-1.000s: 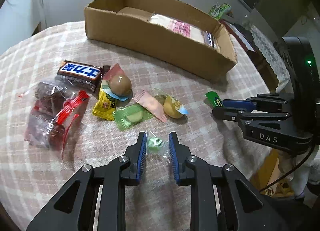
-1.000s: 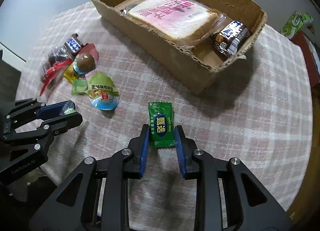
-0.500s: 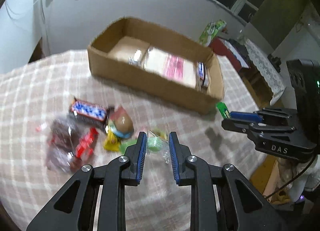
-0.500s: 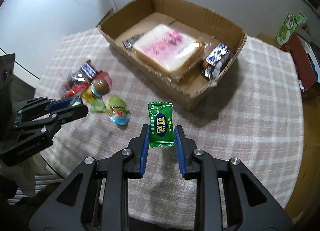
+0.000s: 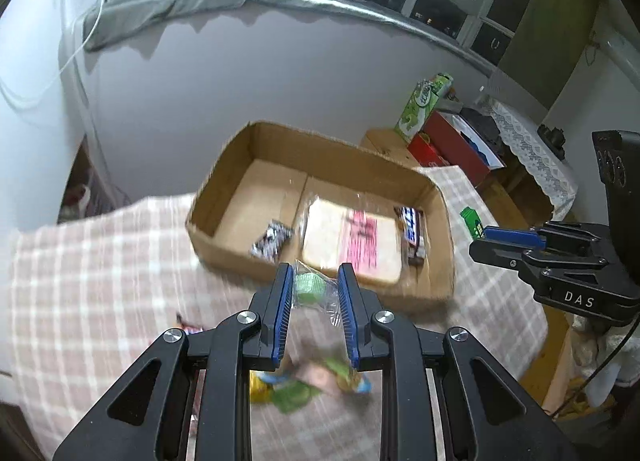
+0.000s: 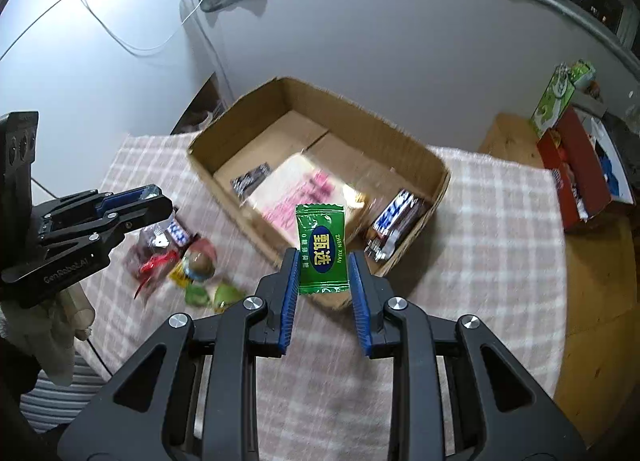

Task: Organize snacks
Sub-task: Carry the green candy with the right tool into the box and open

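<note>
My left gripper (image 5: 314,281) is shut on a clear-wrapped green candy (image 5: 310,287), held high above the table in front of the cardboard box (image 5: 224,197). My right gripper (image 6: 323,265) is shut on a green candy packet (image 6: 321,247) with yellow lettering, also raised near the box (image 6: 240,129). The box holds a wrapped bread slice (image 5: 352,245), a chocolate bar (image 5: 412,229) and a small dark packet (image 5: 272,239). The right gripper also shows in the left wrist view (image 5: 486,239), and the left one in the right wrist view (image 6: 156,201).
Loose snacks lie on the checked tablecloth (image 6: 500,229): a chocolate bar (image 6: 178,231), a red-sealed bag (image 6: 150,261), a brown ball candy (image 6: 200,265) and green packets (image 6: 200,295). A red box (image 6: 576,173) and a green carton (image 6: 554,99) stand beyond the table's right edge.
Both grippers have risen well above the table with their candies and tilted up toward the box; the loose snack pile now lies below and behind the left gripper.
</note>
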A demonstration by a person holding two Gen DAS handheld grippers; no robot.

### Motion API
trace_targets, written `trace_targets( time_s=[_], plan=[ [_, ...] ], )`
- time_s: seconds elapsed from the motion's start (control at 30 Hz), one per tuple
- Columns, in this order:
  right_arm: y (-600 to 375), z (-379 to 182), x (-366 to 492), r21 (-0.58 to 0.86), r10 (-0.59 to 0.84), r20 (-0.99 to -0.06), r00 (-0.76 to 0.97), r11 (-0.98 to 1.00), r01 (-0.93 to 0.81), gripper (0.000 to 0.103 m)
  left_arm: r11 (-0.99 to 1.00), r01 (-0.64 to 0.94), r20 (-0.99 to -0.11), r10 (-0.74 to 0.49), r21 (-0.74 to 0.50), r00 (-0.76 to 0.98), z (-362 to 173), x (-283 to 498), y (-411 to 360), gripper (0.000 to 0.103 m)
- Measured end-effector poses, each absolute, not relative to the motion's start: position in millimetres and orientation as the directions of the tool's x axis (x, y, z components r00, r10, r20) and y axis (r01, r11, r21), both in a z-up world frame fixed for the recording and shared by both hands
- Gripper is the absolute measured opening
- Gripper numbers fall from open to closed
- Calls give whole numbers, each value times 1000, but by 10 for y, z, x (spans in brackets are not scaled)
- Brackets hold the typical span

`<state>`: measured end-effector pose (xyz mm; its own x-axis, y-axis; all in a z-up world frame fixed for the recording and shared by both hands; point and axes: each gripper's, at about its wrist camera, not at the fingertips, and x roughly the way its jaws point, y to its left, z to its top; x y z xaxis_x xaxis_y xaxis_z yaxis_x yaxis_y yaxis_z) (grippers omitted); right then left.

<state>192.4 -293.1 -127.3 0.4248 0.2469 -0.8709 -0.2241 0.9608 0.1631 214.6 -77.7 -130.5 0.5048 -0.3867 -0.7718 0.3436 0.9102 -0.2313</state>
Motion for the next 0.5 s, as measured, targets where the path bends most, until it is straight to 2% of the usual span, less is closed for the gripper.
trace_targets(
  time_s=[0.27, 0.5],
  plan=[
    [-2966, -1327, 2185, 128, 212, -877, 431, 968, -216, 26, 906, 383, -767, -372, -178, 522, -1247, 2430, -972, 21],
    [-3037, -1493, 2374, 114, 187, -892, 412, 974, -194, 26, 909, 373, -780, -367, -186, 506, -1334, 2703, -1055, 21]
  ],
)
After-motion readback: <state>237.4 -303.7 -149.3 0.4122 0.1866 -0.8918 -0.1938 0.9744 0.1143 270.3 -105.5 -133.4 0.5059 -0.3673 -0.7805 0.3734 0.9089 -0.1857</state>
